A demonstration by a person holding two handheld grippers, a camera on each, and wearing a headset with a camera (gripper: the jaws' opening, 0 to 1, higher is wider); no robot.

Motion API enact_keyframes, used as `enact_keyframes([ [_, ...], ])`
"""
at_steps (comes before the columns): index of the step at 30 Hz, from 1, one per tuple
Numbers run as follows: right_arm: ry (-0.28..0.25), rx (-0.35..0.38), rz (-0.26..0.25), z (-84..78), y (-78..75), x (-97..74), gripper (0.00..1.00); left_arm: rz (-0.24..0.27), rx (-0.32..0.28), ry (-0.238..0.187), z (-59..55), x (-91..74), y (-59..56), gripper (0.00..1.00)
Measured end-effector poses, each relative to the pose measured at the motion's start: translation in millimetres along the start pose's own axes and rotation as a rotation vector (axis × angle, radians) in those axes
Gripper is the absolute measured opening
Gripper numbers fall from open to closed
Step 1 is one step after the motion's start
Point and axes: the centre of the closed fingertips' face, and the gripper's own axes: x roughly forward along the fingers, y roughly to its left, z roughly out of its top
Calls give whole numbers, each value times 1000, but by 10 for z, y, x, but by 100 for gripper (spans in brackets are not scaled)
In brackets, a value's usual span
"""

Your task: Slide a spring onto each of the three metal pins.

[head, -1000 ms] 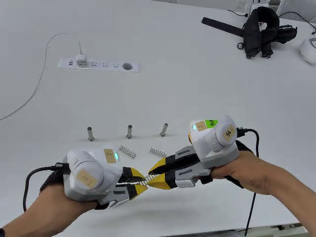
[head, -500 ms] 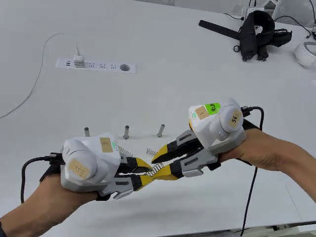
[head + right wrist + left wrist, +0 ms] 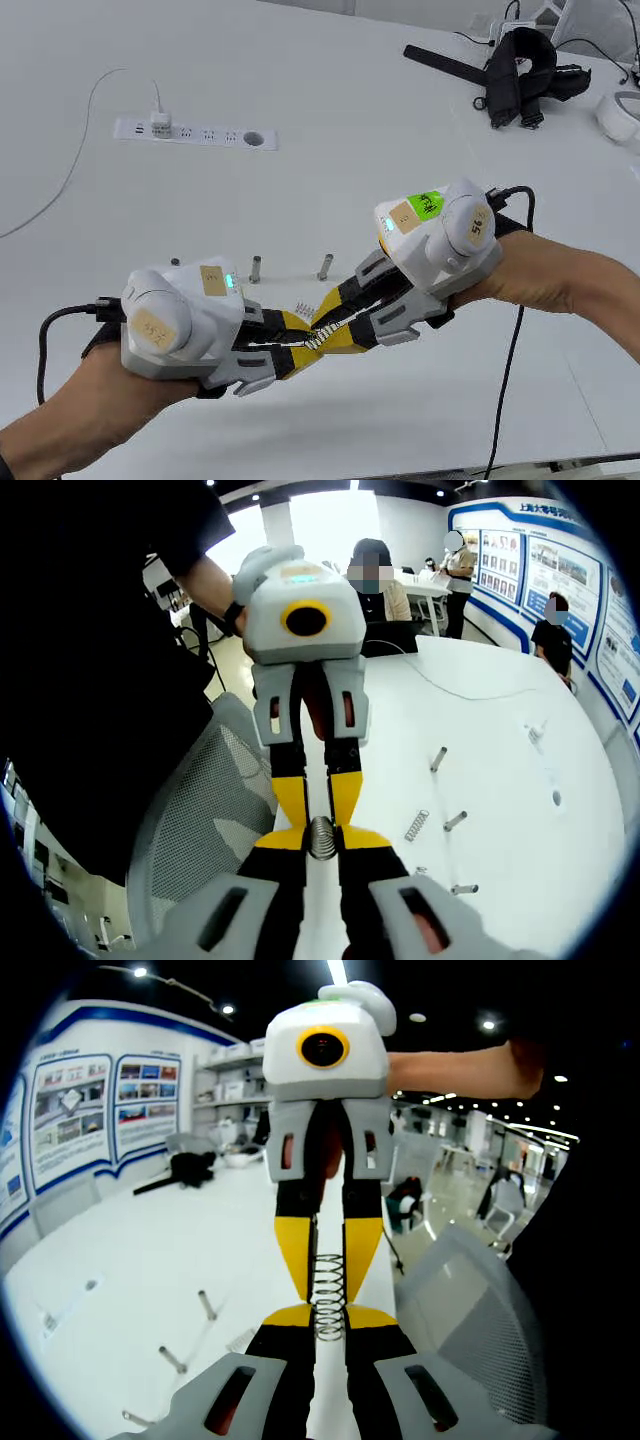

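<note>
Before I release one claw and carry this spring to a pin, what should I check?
1. Left claw shut on one end of the spring: ok.
2. Right claw shut on the other end: ok.
3. Spring straight between the claws, not kinked: ok.
4. All three pins bare, ready for a spring: ok.
5. Spare spring lying loose near the pins: ok.
6. Either claw's grip firm enough to hold the spring alone: cannot tell.

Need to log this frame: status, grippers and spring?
Left gripper and right gripper both shut on one spring, tip to tip. Three pins bare, another spring on table. Nothing blocking pins.
</note>
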Motion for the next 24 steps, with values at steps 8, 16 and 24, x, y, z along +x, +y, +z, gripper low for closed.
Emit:
enact_keyframes([
  [8,42,-44,20,-43,30,-18,12,-20,5,3,12,40,-33,10],
  [16,65,-63,23,-53,22,-1,12,-23,-17,3,-4,49,-24,11],
  [24,65,-62,25,-42,-25,53,12,-1,-48,12,-124,-14,25,17],
])
